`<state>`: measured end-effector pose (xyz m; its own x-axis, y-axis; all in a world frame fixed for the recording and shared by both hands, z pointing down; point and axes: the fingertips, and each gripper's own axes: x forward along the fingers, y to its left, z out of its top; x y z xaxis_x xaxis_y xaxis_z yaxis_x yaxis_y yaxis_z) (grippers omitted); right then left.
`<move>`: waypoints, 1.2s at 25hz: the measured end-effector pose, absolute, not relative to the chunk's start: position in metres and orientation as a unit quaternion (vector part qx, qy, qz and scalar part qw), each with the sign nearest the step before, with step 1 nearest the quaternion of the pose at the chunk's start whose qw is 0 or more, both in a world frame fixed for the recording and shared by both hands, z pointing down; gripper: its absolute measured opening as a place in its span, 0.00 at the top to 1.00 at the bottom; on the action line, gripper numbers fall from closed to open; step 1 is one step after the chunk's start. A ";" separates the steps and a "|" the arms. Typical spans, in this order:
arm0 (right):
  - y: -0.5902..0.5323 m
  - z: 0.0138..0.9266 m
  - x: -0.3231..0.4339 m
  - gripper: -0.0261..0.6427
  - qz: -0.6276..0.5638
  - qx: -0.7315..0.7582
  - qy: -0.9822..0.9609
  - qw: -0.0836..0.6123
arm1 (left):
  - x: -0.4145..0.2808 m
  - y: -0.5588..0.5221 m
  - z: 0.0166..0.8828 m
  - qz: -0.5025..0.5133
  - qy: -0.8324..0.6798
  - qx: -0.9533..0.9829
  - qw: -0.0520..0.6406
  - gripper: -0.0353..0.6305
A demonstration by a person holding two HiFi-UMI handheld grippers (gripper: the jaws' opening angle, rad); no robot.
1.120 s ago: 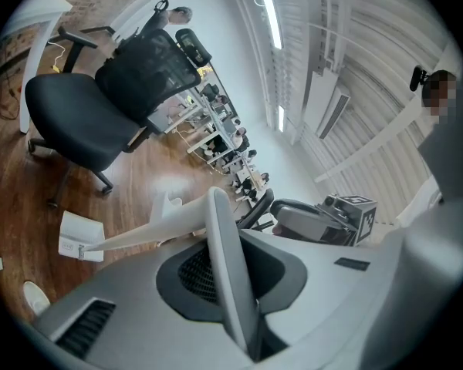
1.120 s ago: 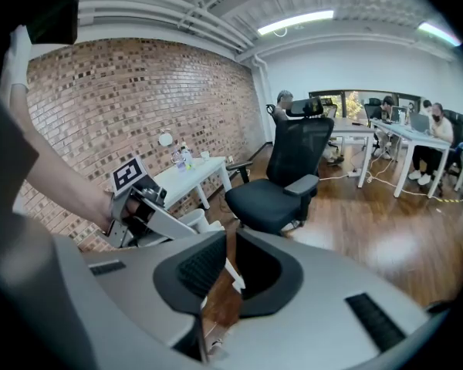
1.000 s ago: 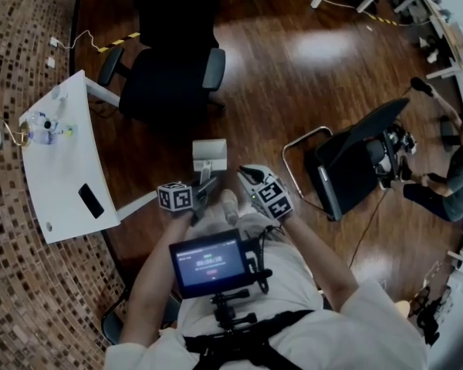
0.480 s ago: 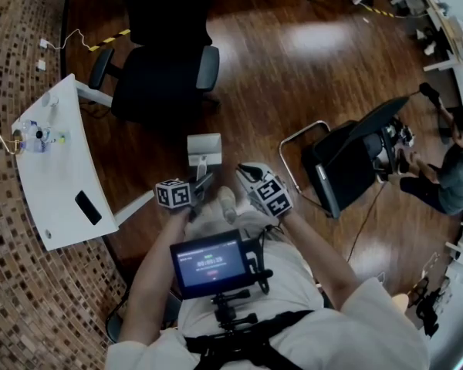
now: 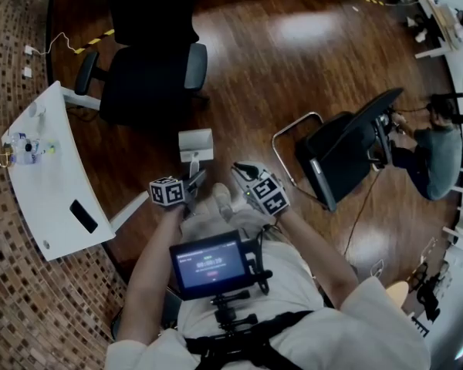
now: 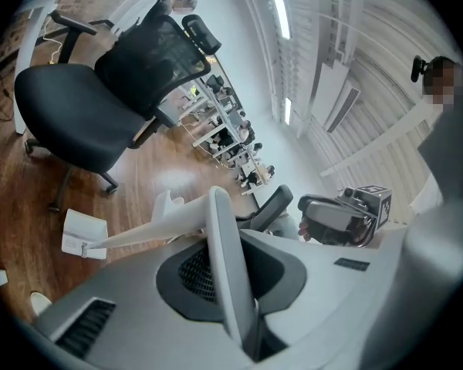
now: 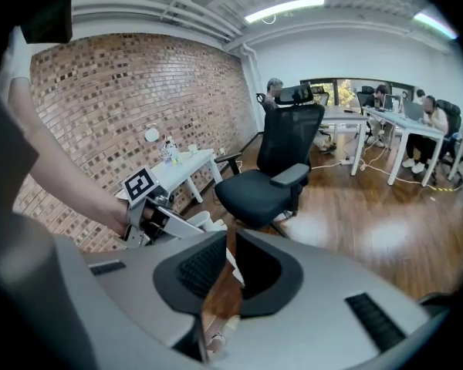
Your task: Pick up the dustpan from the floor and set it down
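Since a second ago the head view has swung, so the table (image 5: 42,195) and black chair (image 5: 143,83) sit further left in it, while your hands keep the same pose in front of you and your hold has not changed

Your left gripper (image 5: 192,180) is pinching the dustpan's thin white handle (image 5: 194,165). In the left gripper view its jaws (image 6: 217,200) are pressed onto that handle (image 6: 143,231), which runs out and away to the pan

That dustpan (image 5: 195,143) is out ahead of your left gripper, over the wooden floor (image 5: 278,75), between the chair and your shoe (image 5: 220,200). In the left gripper view the pan (image 6: 85,233) shows at the far end of the handle with floor all round it. Whether it touches the boards I cannot tell

Your right gripper (image 5: 244,169) is just beside the left one and apart from the dustpan. In its own view the jaws (image 7: 222,262) are all but together with only a sliver of floor between them, gripping nothing

Off to your right a second chair (image 5: 339,160) lies tipped over, with a person (image 5: 436,156) just beyond it
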<state>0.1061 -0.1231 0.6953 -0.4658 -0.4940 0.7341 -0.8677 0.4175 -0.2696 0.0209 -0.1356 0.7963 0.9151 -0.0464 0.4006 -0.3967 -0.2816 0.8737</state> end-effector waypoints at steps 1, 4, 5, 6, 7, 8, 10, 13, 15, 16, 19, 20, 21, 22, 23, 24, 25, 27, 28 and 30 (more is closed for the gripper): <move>-0.123 0.696 0.107 0.89 0.327 0.430 -0.791 0.288 | 0.022 -0.137 0.796 0.147 -0.141 0.786 0.583 0.90; -0.120 0.698 0.105 0.89 0.331 0.428 -0.789 0.292 | 0.021 -0.140 0.796 0.148 -0.147 0.786 0.582 0.90; -0.120 0.699 0.105 0.89 0.332 0.427 -0.788 0.293 | 0.021 -0.140 0.797 0.150 -0.151 0.785 0.581 0.90; -0.119 0.699 0.104 0.89 0.333 0.427 -0.788 0.294 | 0.021 -0.140 0.798 0.152 -0.156 0.785 0.580 0.90; -0.120 0.700 0.103 0.89 0.334 0.426 -0.787 0.295 | 0.020 -0.141 0.800 0.154 -0.163 0.785 0.577 0.89; -0.120 0.701 0.102 0.89 0.334 0.426 -0.787 0.296 | 0.019 -0.142 0.801 0.156 -0.170 0.785 0.575 0.89; -0.122 0.701 0.099 0.89 0.334 0.423 -0.789 0.295 | 0.016 -0.143 0.803 0.161 -0.181 0.785 0.571 0.89; -0.123 0.702 0.089 0.89 0.335 0.416 -0.792 0.294 | 0.011 -0.136 0.809 0.175 -0.183 0.779 0.574 0.89; -0.124 0.701 0.084 0.89 0.335 0.414 -0.794 0.294 | 0.010 -0.129 0.812 0.188 -0.177 0.775 0.577 0.89; -0.124 0.701 0.082 0.89 0.335 0.414 -0.794 0.293 | 0.009 -0.126 0.813 0.197 -0.175 0.774 0.576 0.89; -0.123 0.701 0.075 0.89 0.334 0.413 -0.796 0.291 | 0.004 -0.115 0.819 0.229 -0.173 0.771 0.569 0.89; -0.122 0.700 0.074 0.89 0.334 0.413 -0.796 0.290 | 0.002 -0.112 0.821 0.238 -0.173 0.770 0.566 0.89; -0.122 0.700 0.074 0.89 0.334 0.413 -0.796 0.290 | 0.001 -0.110 0.823 0.246 -0.174 0.768 0.565 0.89; -0.121 0.700 0.074 0.89 0.334 0.414 -0.796 0.290 | 0.000 -0.108 0.824 0.254 -0.174 0.767 0.563 0.89; -0.119 0.700 0.075 0.89 0.335 0.415 -0.795 0.289 | 0.000 -0.105 0.825 0.262 -0.174 0.765 0.562 0.86; -0.117 0.701 0.075 0.89 0.335 0.416 -0.794 0.289 | -0.001 -0.102 0.827 0.272 -0.173 0.763 0.561 0.80; -0.115 0.701 0.076 0.89 0.336 0.417 -0.793 0.289 | -0.003 -0.098 0.829 0.283 -0.172 0.760 0.559 0.77; -0.111 0.701 0.077 0.89 0.337 0.419 -0.792 0.289 | -0.006 -0.091 0.834 0.307 -0.172 0.752 0.558 0.71; -0.109 0.701 0.077 0.89 0.337 0.419 -0.792 0.288 | -0.008 -0.087 0.836 0.318 -0.173 0.747 0.557 0.69; -0.105 0.701 0.077 0.89 0.338 0.420 -0.792 0.286 | -0.013 -0.080 0.842 0.340 -0.179 0.737 0.556 0.65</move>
